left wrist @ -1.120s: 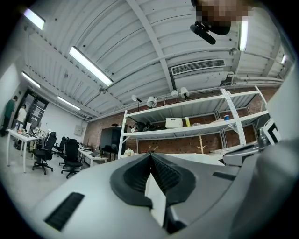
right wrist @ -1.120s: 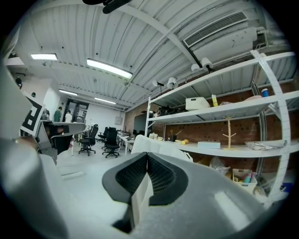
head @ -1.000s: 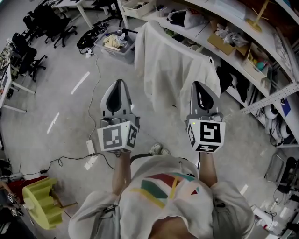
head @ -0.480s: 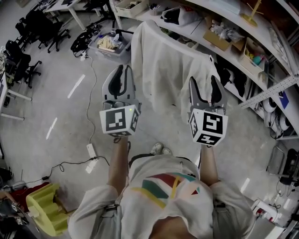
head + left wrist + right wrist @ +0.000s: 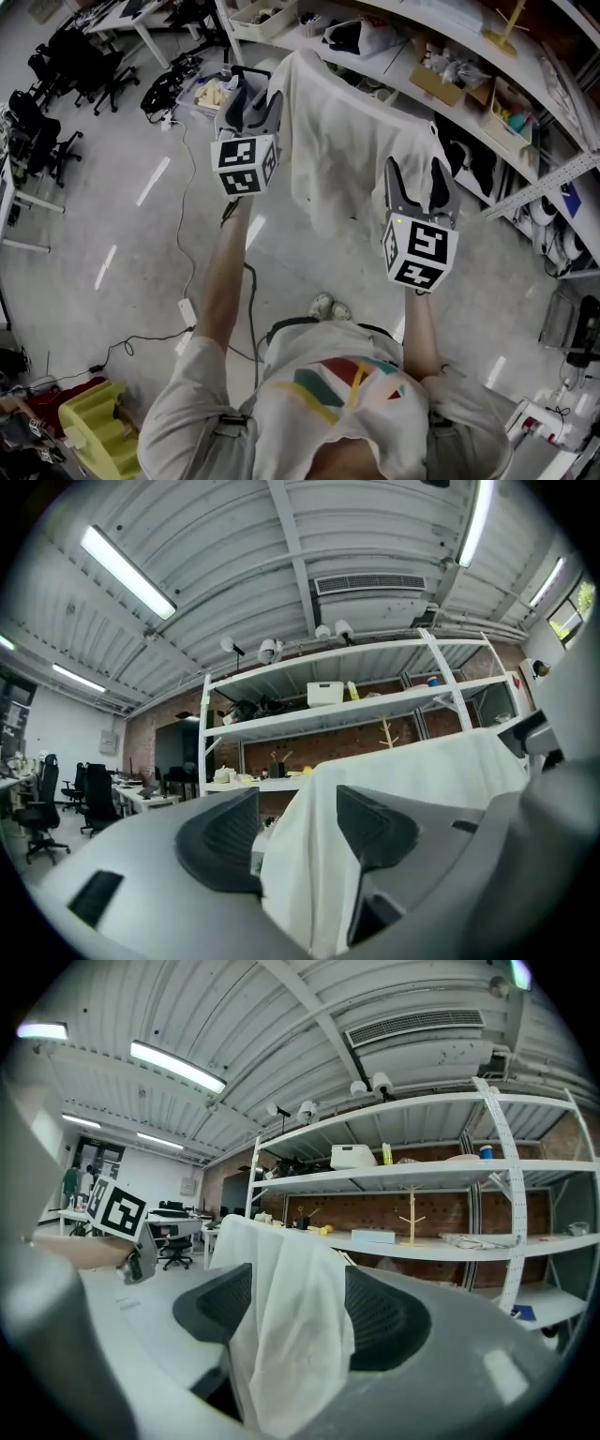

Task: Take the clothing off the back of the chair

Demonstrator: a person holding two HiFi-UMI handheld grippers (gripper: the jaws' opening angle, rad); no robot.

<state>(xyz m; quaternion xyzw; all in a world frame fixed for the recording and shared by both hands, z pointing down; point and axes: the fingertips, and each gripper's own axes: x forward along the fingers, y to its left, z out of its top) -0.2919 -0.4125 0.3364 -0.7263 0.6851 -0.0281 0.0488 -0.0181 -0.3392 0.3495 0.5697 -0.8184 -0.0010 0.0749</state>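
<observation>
A white garment hangs draped over a chair back, which it hides. My left gripper is at the garment's left top corner, and its jaws are opening. In the left gripper view the cloth's edge hangs between the wide-apart pads, unpressed. My right gripper is at the garment's right top corner, jaws also opening. In the right gripper view a fold of the cloth hangs loose between the pads.
Long shelves full of boxes and bags run behind the chair. A bin of parts stands on the floor by the left gripper. Black office chairs are far left. A cable and power strip and a yellow object lie on the floor.
My left gripper travelled forward to the garment's left corner and its jaws spread apart. The right gripper's jaws also opened, and it edged slightly toward the cloth.
</observation>
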